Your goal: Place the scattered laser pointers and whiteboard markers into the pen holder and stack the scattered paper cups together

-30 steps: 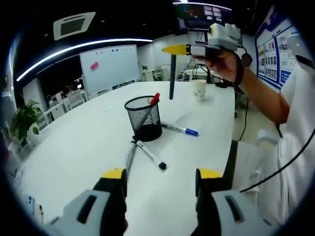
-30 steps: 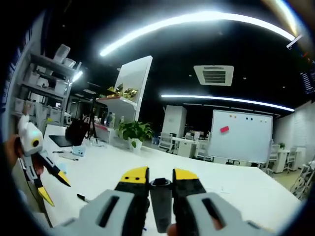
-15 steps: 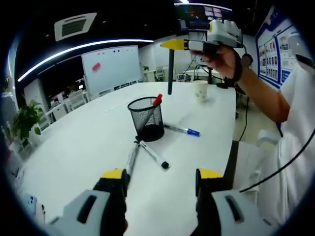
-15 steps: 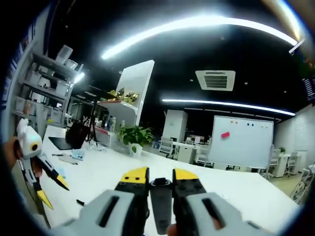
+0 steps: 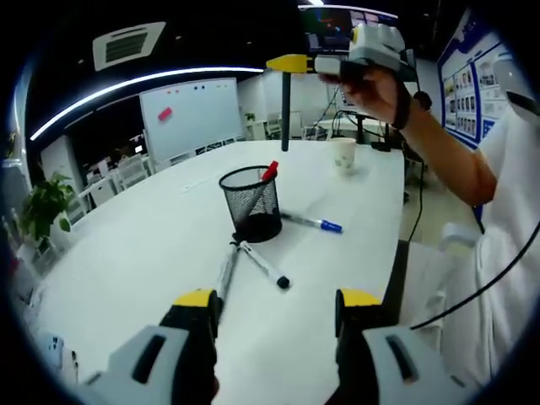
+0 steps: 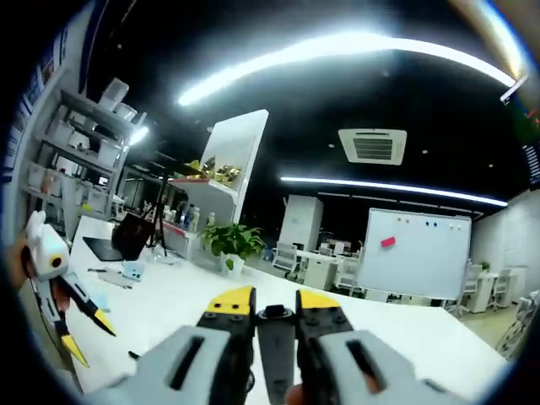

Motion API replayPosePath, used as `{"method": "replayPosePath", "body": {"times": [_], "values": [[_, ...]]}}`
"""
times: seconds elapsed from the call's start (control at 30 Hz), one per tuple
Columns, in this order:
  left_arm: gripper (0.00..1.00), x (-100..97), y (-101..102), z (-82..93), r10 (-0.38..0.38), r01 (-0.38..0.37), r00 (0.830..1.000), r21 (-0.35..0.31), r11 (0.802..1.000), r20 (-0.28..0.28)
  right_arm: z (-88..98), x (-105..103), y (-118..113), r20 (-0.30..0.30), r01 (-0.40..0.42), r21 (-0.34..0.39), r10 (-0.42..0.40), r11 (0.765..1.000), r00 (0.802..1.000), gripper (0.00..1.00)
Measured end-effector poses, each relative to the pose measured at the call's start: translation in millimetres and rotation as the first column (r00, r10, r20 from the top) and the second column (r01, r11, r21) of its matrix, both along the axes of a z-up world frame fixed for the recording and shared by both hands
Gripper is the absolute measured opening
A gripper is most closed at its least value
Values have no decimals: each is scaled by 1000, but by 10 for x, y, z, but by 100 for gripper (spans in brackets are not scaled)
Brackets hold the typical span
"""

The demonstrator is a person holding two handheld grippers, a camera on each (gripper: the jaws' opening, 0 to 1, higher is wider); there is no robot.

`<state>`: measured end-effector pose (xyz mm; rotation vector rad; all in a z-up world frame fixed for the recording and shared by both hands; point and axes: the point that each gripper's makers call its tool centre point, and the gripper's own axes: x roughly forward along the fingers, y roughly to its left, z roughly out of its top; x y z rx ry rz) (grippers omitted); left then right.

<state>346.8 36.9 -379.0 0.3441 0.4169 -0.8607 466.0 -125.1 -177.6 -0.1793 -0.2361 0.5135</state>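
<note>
On the white office table (image 5: 126,245) we see a black mesh pen holder (image 5: 251,202) with a red marker (image 5: 267,171) inside, three markers beside it, a paper cup (image 5: 342,154) behind, left gripper (image 5: 277,305) spread empty, right gripper (image 6: 274,305) raised, pinching a dark laser pointer (image 6: 275,354).

The right gripper (image 6: 274,310) rises from 6 o'clock, its yellow-tipped jaws closed on a dark marker (image 6: 275,350) standing between them. At 9 o'clock the left gripper (image 6: 81,336) hangs over the white table (image 6: 177,312). A whiteboard (image 6: 411,253) stands at 3 o'clock.
</note>
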Motion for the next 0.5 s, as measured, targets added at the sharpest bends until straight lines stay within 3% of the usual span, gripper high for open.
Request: {"method": "replayPosePath", "body": {"times": [0.5], "values": [[57,9,33,-24,11,-11,1000,-8,1000,-4,28,58,71,4,-7,-11,7,1000,1000,18]]}}
